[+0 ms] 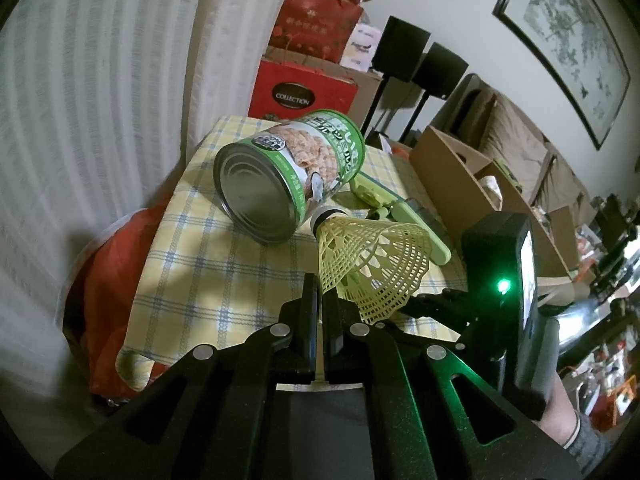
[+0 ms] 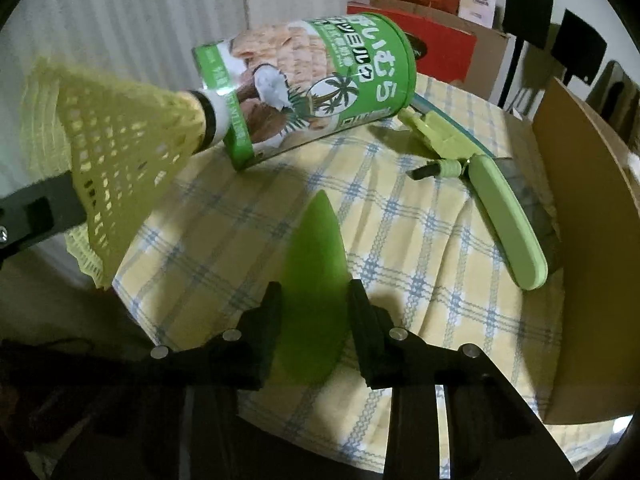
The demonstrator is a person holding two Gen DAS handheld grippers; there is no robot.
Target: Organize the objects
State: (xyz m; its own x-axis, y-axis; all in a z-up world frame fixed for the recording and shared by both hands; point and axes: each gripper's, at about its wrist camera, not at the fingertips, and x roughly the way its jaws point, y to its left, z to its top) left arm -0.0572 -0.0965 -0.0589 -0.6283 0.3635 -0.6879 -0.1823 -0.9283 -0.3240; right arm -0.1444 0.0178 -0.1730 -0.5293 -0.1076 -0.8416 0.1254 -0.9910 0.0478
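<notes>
The left gripper (image 1: 320,292) is seen in the left wrist view with its jaws drawn together on the rim of a yellow plastic mesh shuttlecock (image 1: 370,264), whose white cork tip points at a green-labelled metal can (image 1: 292,176) lying on its side. Whether tip and can touch cannot be told. Only this view shows the can's ribbed metal end, the other tool's black body with a green light (image 1: 503,286), a hand in a grey sleeve (image 1: 568,424), and a framed picture (image 1: 568,40) on the wall.

In the right wrist view the right gripper (image 2: 314,300) stands narrowly apart with a flat green leaf-shaped piece (image 2: 314,300) between its fingers; whether the pads press on it cannot be told. Only here are the can's palm-tree label and the shuttlecock's skirt from the side visible. A pale green folding tool with a long rounded handle (image 2: 504,224) lies near the cloth's right edge, just beside a brown cardboard box (image 2: 592,240).

Everything rests on a yellow cloth with blue checks (image 2: 400,272) draped over a table, the can towards its far edge. Beyond it, red gift boxes (image 1: 308,88) are stacked before a white curtain (image 1: 100,100), with two black speakers on stands (image 1: 420,60) beside them.
</notes>
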